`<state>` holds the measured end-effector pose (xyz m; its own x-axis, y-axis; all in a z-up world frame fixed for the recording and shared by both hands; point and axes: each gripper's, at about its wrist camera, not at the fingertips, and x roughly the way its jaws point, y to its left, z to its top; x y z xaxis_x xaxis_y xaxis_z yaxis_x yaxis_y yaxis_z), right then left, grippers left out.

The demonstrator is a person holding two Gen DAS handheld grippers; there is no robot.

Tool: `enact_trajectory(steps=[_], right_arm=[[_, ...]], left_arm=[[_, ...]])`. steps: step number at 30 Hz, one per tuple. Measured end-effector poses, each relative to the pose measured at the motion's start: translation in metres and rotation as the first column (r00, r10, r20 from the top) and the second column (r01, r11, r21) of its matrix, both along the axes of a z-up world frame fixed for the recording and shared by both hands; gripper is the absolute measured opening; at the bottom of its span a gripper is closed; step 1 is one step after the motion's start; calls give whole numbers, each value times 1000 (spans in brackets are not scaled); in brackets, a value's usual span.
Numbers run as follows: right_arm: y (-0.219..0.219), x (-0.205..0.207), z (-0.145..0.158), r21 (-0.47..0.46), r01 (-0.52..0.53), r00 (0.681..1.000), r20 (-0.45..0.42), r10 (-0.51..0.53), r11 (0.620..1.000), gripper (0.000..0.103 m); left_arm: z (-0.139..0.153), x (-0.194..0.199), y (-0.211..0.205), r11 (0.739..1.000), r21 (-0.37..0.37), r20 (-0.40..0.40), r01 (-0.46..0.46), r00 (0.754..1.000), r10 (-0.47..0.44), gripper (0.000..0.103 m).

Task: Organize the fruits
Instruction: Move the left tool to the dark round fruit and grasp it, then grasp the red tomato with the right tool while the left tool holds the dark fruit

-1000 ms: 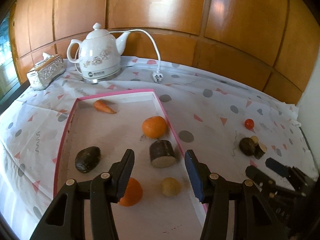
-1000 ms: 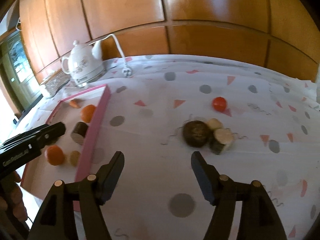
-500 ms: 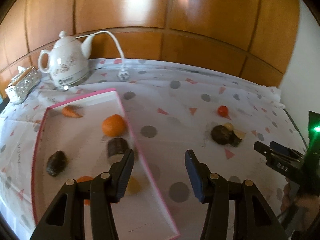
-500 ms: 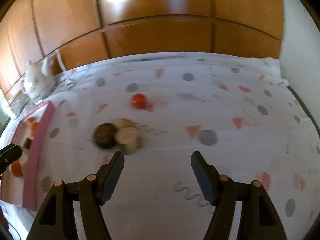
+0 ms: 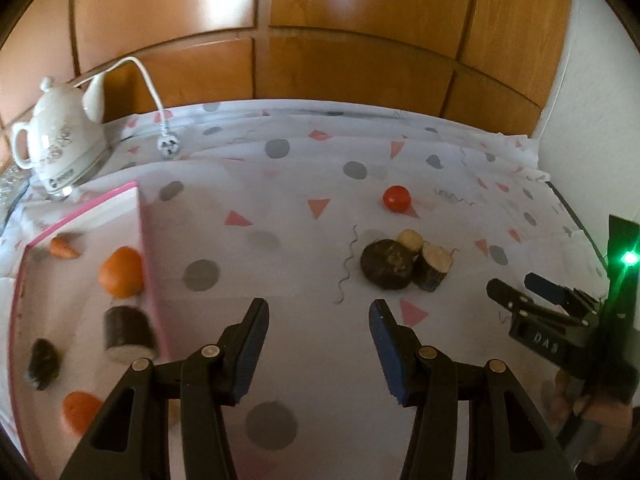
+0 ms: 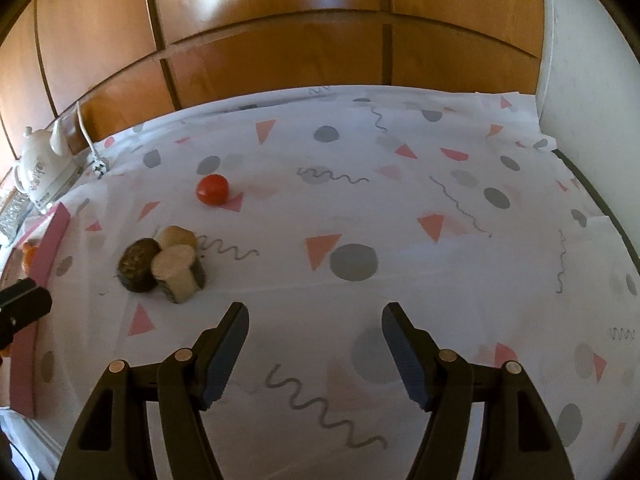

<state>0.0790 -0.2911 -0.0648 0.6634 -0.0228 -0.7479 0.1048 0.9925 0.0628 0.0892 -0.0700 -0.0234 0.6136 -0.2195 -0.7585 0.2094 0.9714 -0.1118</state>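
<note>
Both views have swung right since a second ago: the left gripper (image 5: pixel 316 344) was sitting over the pink-rimmed tray (image 5: pixel 148 264) then, and is now hanging over bare tablecloth (image 5: pixel 280 240) just right of the tray's edge. The right gripper (image 6: pixel 312 352) was framing the loose cluster dead ahead; the cluster is now sitting off to its upper left.

Pose: both grippers are pointing steeply down at the table, fingers forward, neither touching anything. Left jaws are standing partly apart with nothing between them. Right jaws are standing wider, also empty. In the left view the right gripper (image 5: pixel 532 292) is showing at the right edge with a green light (image 5: pixel 630 258) glowing on its body and part of a hand (image 5: pixel 600 420) below, blurred.

Task items:
- Loose on the cloth: a red tomato (image 6: pixel 212 189) sitting alone; nearer the camera, a dark round fruit (image 6: pixel 138 265) touching two cut stubs with pale faces, one (image 6: pixel 178 274) in front, one (image 6: pixel 176 237) behind.
- In the tray: small carrot piece (image 5: pixel 64 249) at the far end, an orange (image 5: pixel 121 271) against the right wall, a dark cut stub (image 5: pixel 128 334) below it, a dark oval fruit (image 5: pixel 42 364) to the left, another orange (image 5: pixel 78 414) nearest the camera, partly hidden by the left finger. All blurred by motion.

Background: white kettle (image 5: pixel 60 148) with its cord and plug (image 5: pixel 168 145) lying on the cloth, wood panelling (image 5: pixel 360 40) behind.
</note>
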Motion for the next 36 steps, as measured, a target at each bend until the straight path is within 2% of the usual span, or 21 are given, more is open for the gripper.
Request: enact_trajectory(steps=[9,22,26,27,28,32,36], right_arm=[[-12,5,-5,21,20,1000,-2,-20,1000,70],[-16,2,-6,69,22,1000,19,-24,997,71],[-18,1,-7,85,23,999,26,-25,996,71],[-18,1,-7,86,23,999,27,-25,996,71],[-18,1,-8,87,23,999,28,-26,996,71],[-18,0,-8,90,22,999,30,-25,996,71],[-19,1,-8,101,14,1000,27,-16,995,74]], left_arm=[[-13,29,-31,999,-36,-39,36,999,-37,53],[-34,53,-62,998,1,-60,67,996,-67,53],[-38,58,-66,998,19,-41,68,997,-67,53],[-38,59,-66,998,15,-40,66,997,-66,50],[-38,59,-65,998,5,-38,65,997,-65,45],[-36,51,-53,999,-15,-35,29,999,-29,45],[-37,26,-36,999,10,-6,-30,1000,30,45]])
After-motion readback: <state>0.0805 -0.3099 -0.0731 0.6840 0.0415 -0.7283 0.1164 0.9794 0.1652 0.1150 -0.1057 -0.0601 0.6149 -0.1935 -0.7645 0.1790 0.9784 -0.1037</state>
